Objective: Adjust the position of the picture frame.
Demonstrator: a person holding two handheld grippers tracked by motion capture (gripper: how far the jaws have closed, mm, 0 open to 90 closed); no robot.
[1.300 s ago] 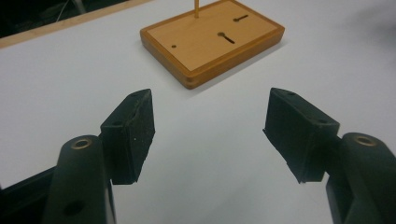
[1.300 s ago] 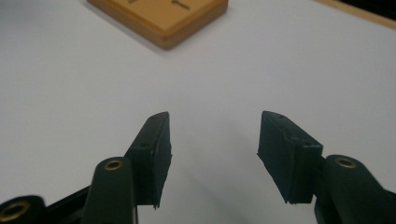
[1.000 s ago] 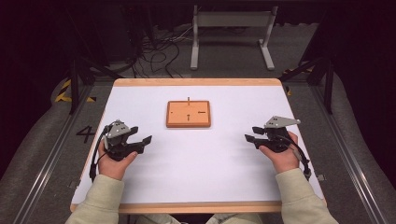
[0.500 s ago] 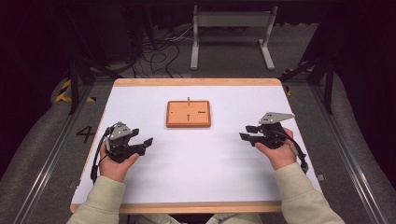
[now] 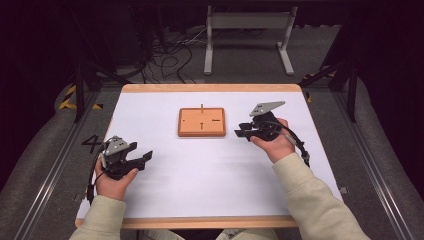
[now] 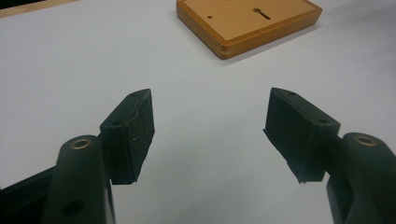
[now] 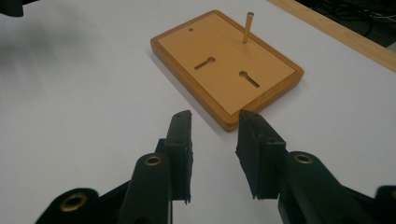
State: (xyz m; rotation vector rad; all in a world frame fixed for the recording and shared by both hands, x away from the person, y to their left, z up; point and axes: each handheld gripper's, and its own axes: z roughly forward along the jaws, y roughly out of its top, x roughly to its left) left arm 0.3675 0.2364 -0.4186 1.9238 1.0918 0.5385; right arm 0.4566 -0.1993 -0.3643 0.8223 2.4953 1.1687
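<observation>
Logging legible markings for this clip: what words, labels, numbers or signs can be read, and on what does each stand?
"4": a dark numeral on the grey floor, left of the table, near the left gripper.
Wooden board: slots, a small hole and an upright pin, no lettering.
Left gripper and right gripper: no readable label.
Yellow and black hazard stripes on the floor: a sign, no text.
</observation>
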